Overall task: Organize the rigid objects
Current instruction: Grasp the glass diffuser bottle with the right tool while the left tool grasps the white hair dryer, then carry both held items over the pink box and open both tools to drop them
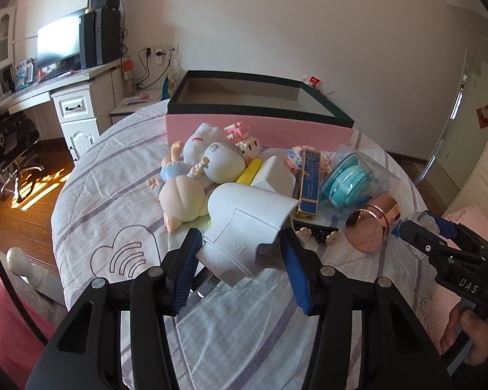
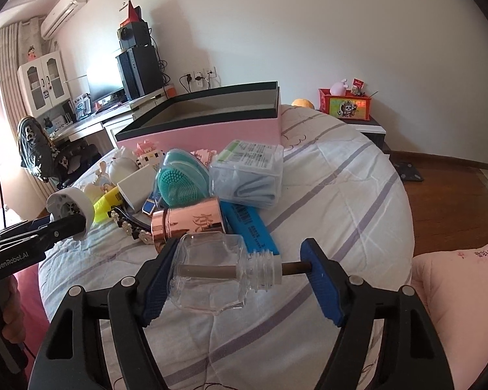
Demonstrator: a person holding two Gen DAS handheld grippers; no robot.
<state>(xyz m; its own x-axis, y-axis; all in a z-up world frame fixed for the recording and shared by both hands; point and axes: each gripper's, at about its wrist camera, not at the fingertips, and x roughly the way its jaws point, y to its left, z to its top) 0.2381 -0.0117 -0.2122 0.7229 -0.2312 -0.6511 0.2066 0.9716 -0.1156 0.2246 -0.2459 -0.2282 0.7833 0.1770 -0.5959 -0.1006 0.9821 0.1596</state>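
White gadget is clamped in left tool; glass bottle is bracketed lengthwise by half-open right tool. Both should be carried level into pink box.

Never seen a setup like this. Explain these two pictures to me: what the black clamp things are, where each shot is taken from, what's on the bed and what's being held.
The black clamps are hand-held grippers, one in each of a person's hands, each with a camera looking out along its two blue-padded fingers.

The left camera's picture shows the left gripper closed on a white plastic device.

The right camera's picture shows the right gripper with a clear glass bottle lying crosswise between its fingers: one pad is against the bottle's base and the other meets the brown stick poking from its neck.

On the round bed lies a heap of small things: toy figures, a rose-gold can, a teal brush, a blue box. Behind them stands an open pink box.
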